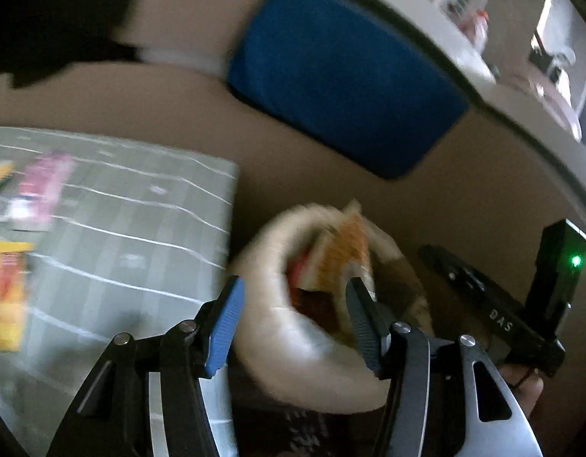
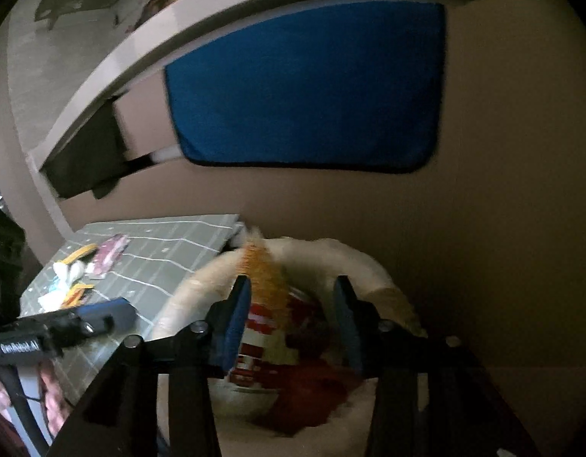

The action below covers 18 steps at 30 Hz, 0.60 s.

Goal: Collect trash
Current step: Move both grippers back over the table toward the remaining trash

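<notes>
- A cream-coloured bag [image 2: 361, 262] is seen beside the right edge of a grey gridded mat [image 1: 140, 236], with its mouth open towards both cameras; wrappers already lie inside it, red and white ones among them.
- An orange wrapper [image 1: 342, 255] is seen at the bag's mouth in the left wrist view, just ahead of the left gripper [image 1: 293, 304] and towards its right finger; in the right wrist view it stands just ahead of the left finger of the right gripper [image 2: 293, 304].
- Motion blur prevents it being told whether the wrapper is pinched by either gripper or is dropping free into the bag.
- The wrapper's long axis is judged to run roughly up and down, its lower end inside the bag.
- The left gripper's jaws are spread wide, with the bag's near rim between them.
- The right gripper's jaws are also set apart, over the bag's opening.
- More trash remains on the mat, well to the left of both grippers: a pink wrapper [image 1: 41, 186], a yellow wrapper [image 1: 7, 289] and white crumpled paper [image 2: 68, 270].
- The left gripper is judged the nearer to that remaining trash, so a reach leftwards across the mat is what the next pick seems to call for.
</notes>
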Motion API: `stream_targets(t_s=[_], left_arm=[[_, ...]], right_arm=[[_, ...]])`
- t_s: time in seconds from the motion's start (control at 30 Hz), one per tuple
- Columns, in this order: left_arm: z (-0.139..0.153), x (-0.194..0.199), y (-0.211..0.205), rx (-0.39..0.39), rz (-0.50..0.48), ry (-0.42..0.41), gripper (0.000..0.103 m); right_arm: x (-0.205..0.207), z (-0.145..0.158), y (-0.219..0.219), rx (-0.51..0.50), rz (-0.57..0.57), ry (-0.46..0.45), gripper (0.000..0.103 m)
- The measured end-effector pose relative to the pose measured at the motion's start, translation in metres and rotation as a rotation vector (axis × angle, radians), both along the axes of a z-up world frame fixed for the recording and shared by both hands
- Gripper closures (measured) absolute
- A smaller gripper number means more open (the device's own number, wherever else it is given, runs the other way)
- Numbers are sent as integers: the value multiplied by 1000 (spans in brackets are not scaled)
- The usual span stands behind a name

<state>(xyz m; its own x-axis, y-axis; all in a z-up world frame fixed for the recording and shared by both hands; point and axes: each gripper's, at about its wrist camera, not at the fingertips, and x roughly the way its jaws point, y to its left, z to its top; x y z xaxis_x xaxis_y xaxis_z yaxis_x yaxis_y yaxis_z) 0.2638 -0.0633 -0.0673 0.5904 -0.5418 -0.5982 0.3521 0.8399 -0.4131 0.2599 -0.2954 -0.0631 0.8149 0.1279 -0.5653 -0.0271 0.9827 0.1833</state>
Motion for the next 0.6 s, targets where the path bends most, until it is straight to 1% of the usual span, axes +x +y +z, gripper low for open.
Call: stream_targets(t_s=[0.1, 0.2, 0.33, 0.37, 0.5, 0.53, 0.6], left_arm=[[12, -14, 34, 42, 89, -69, 47], [23, -23, 75, 63, 172, -103, 47], [27, -20, 147, 51, 313, -103, 47], [28, -20, 169, 49, 362, -100, 47], [19, -15, 231, 44, 495, -66, 47], [16, -10, 243, 37, 512, -52, 47], [9, 2, 262, 24, 519, -34, 47]], right_arm=[[0, 7, 21, -6, 50, -16, 55], [2, 13, 48, -19, 114, -27, 50], [6, 19, 90, -56, 197, -39, 49], [8, 20, 99, -65, 211, -41, 49], [19, 18, 138, -85, 278, -27, 49], [22, 16, 145, -97, 291, -25, 49], [30, 12, 161, -90, 322, -9, 49]])
